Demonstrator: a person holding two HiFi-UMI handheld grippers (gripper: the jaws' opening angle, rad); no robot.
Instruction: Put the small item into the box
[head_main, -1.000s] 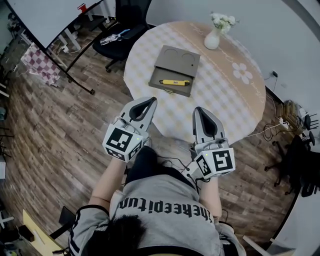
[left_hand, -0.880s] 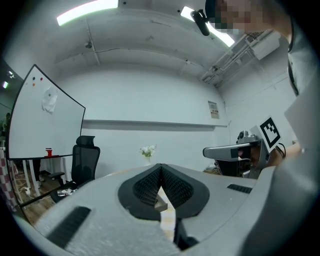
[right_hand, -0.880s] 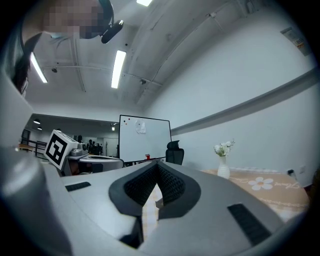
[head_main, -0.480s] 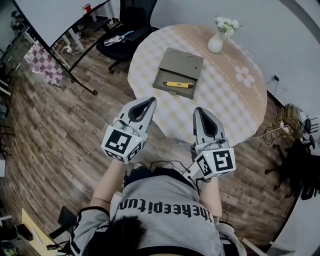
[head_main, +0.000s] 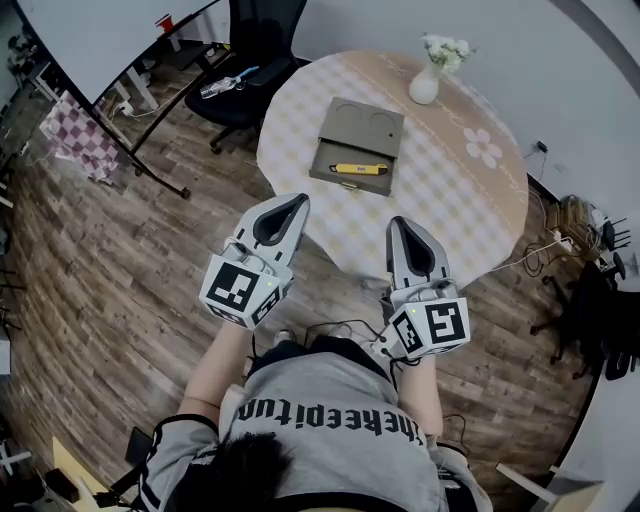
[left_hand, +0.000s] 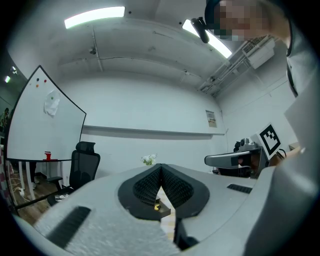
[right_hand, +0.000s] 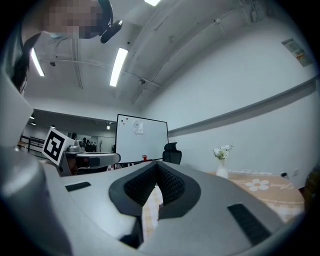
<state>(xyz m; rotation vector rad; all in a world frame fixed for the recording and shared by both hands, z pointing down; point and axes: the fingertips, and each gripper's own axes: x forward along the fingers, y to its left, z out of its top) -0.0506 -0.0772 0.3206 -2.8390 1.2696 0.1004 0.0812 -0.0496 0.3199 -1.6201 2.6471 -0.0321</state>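
A flat grey-brown box (head_main: 358, 130) lies on the round checked table (head_main: 470, 200), ahead of both grippers. A small yellow item (head_main: 358, 168) lies across the box's near strip. My left gripper (head_main: 301, 200) is shut and empty, held in the air just short of the table's near edge. My right gripper (head_main: 397, 221) is also shut and empty, over the table's near edge. In the left gripper view the left gripper's (left_hand: 160, 168) jaws meet, and the yellow item (left_hand: 157, 204) shows below them. In the right gripper view the right gripper's (right_hand: 157, 176) jaws are closed too.
A white vase of flowers (head_main: 428, 78) stands at the table's far side, and the vase (right_hand: 221, 169) shows again in the right gripper view. A black office chair (head_main: 245, 70) and a whiteboard stand (head_main: 110, 40) are to the left. Cables (head_main: 540, 255) trail over the wooden floor at right.
Both grippers hold the same pose, shut and empty. The head view has shifted slightly, and the box and yellow item stay where they were.
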